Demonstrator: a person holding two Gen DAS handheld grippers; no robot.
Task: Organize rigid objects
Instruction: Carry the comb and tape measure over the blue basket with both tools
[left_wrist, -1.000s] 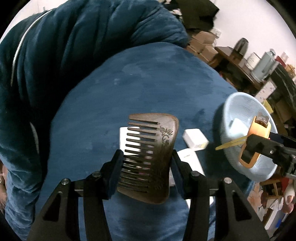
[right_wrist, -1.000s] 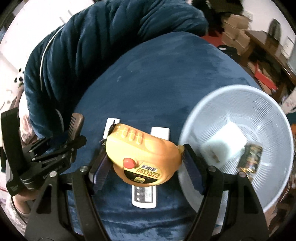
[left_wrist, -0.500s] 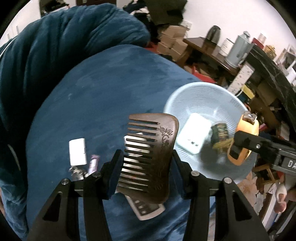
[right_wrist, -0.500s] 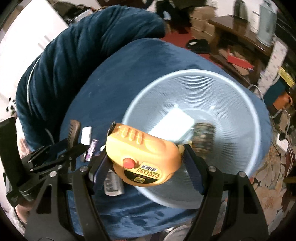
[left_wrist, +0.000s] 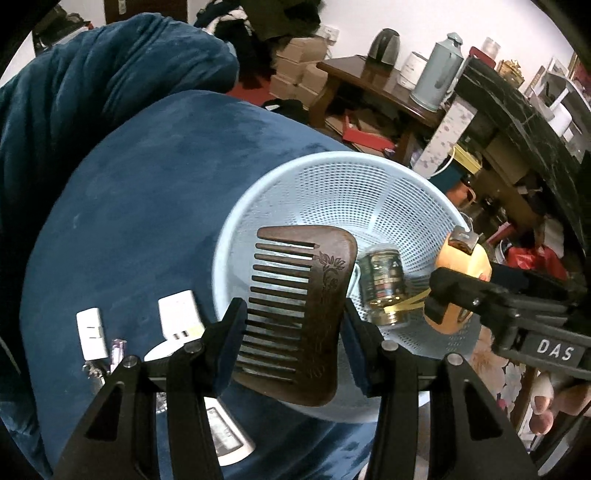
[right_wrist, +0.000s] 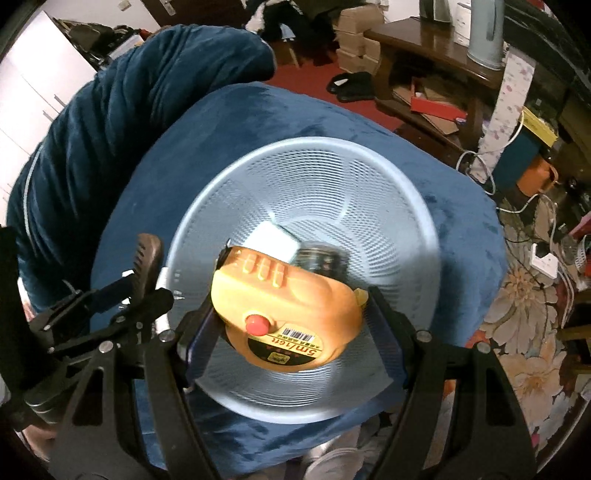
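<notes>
Fingers of the left gripper (left_wrist: 293, 325) are clamped on a dark wooden comb (left_wrist: 301, 310), teeth pointing left, held over the near rim of the pale blue mesh basket (left_wrist: 332, 184). Right gripper (right_wrist: 291, 317) fingers are clamped on an orange tape measure (right_wrist: 284, 310), held above the basket's middle. Just beyond the tape measure, inside the basket, lie a white block (right_wrist: 273, 242) and a small jar (left_wrist: 384, 284). Left of the left fingers, on the blue plush cushion (left_wrist: 147, 192), sit two white adapters (left_wrist: 181, 314) and a white remote (left_wrist: 225, 439).
</notes>
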